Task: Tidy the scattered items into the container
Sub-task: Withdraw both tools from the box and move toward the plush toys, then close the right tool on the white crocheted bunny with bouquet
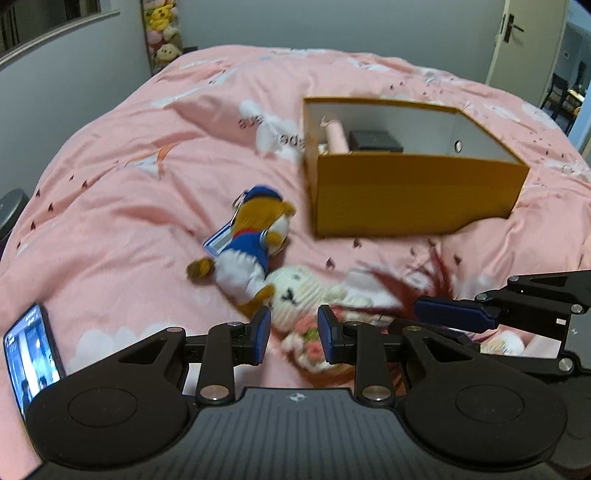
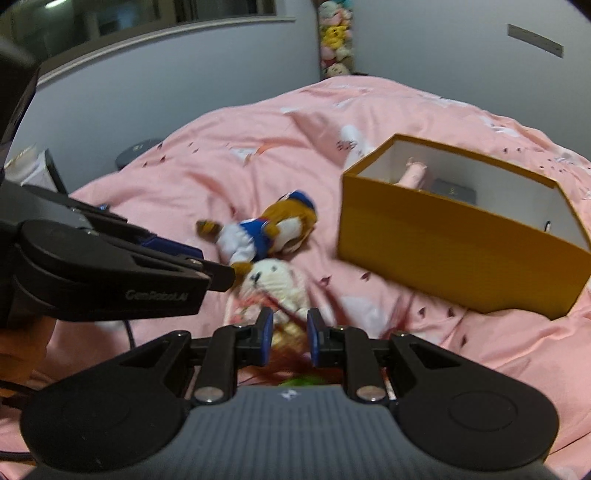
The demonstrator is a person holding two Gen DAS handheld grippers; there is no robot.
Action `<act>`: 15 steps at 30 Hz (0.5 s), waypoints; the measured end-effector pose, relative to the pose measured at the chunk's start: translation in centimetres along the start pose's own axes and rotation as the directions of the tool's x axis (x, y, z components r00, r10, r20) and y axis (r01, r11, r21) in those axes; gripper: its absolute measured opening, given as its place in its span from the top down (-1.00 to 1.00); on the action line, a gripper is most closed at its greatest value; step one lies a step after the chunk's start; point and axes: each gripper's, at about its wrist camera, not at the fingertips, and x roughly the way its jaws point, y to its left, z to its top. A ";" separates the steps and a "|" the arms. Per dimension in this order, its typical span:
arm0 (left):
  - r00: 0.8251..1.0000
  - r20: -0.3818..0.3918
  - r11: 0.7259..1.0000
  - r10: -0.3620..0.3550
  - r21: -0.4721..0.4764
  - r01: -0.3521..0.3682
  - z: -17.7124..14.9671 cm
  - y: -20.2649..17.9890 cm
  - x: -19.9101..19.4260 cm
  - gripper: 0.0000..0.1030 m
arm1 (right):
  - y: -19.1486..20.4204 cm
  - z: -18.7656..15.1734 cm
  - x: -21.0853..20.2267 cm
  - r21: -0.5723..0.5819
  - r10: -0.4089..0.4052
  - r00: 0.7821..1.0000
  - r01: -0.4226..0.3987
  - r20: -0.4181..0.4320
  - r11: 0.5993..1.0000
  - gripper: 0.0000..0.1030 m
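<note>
My left gripper (image 1: 294,332) is shut on a white crocheted bunny (image 1: 295,291) with pink flowers; its body fills the gap between the blue pads and its head pokes out past the tips. In the right wrist view that gripper (image 2: 218,273) comes in from the left, beside the bunny's head (image 2: 273,280). My right gripper (image 2: 290,332) is shut on a doll with long dark red hair (image 2: 280,367); blurred strands (image 1: 399,284) fan out beyond its tip (image 1: 421,314). A brown plush in blue and white clothes (image 1: 255,236) lies on the bed beside the bunny. The open orange box (image 1: 406,192) stands beyond it.
A pink roll (image 1: 338,136) and a small black case (image 1: 373,142) lie inside the box. The pink duvet (image 1: 147,184) covers the whole bed. A lit phone (image 1: 31,354) sits at the near left. A column of plush toys (image 1: 162,33) hangs on the far wall, and a door (image 1: 517,37) is at the right.
</note>
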 end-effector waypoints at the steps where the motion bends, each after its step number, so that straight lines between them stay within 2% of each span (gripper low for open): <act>1: 1.000 -0.009 1.000 -0.001 -0.004 0.001 -0.1 0.2 0.1 0.39 | 0.3 0.0 0.3 -0.011 0.003 1.000 -0.003 -0.010 1.000 0.58; 5: 0.999 -0.035 1.000 -0.001 -0.020 0.000 -0.3 0.8 0.7 0.39 | 1.2 -0.2 1.4 -0.042 0.020 0.998 -0.022 -0.054 0.999 0.58; 12: 0.998 -0.065 0.998 -0.024 -0.054 0.021 -0.4 2.1 2.0 0.37 | 1.8 -0.3 3.2 -0.083 0.033 0.994 -0.042 -0.109 0.996 0.23; 14: 0.997 -0.067 0.997 -0.034 -0.065 0.029 -0.3 2.5 2.1 0.34 | 2.0 -0.2 3.6 -0.102 0.032 0.993 -0.044 -0.116 0.994 0.19; 15: 0.997 -0.066 0.997 -0.035 -0.071 0.031 -0.3 2.7 2.1 0.34 | 2.0 -0.2 3.8 -0.112 0.033 0.992 -0.046 -0.122 0.993 0.10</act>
